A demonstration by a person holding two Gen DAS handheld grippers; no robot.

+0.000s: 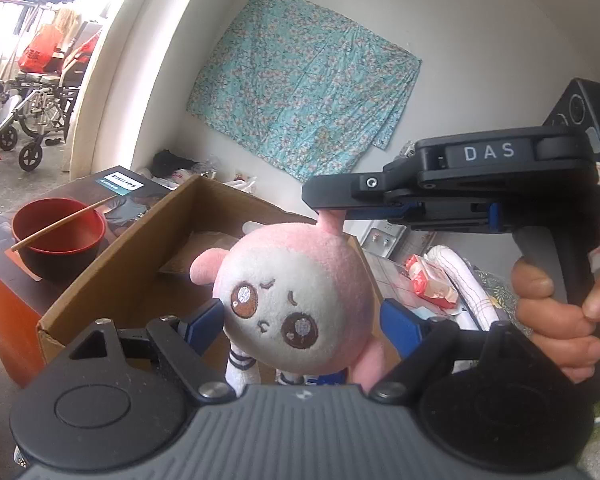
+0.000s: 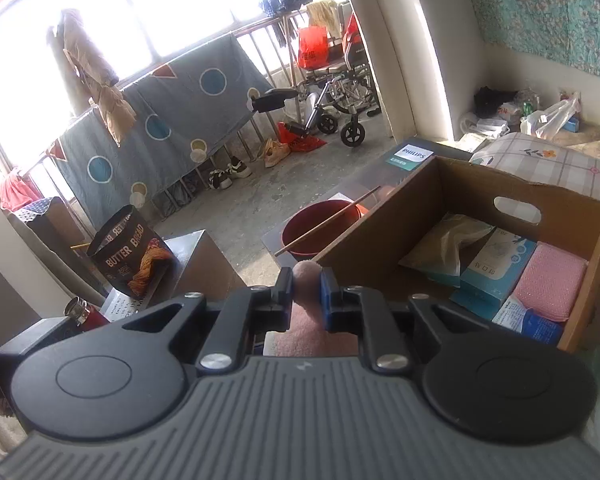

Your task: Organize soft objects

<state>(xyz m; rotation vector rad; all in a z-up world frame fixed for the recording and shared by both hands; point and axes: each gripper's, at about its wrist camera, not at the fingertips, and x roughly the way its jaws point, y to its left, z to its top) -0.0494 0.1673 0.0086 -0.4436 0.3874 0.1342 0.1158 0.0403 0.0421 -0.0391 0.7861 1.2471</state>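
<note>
Left wrist view: 2 grippers grip 1 plush doll, left gripper around its head, right gripper pinching 1 ear.

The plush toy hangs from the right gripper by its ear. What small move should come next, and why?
Probably carry the plush toy forward over the open cardboard box before letting go. The right gripper pinches only its pink ear, and the toy hangs in front of the box's near wall, not yet above the inside. The left gripper flanks the head; whether its pads touch is unclear.

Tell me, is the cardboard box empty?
No. The cardboard box holds a tissue pack, a blue mask box and a pink sponge.
</note>
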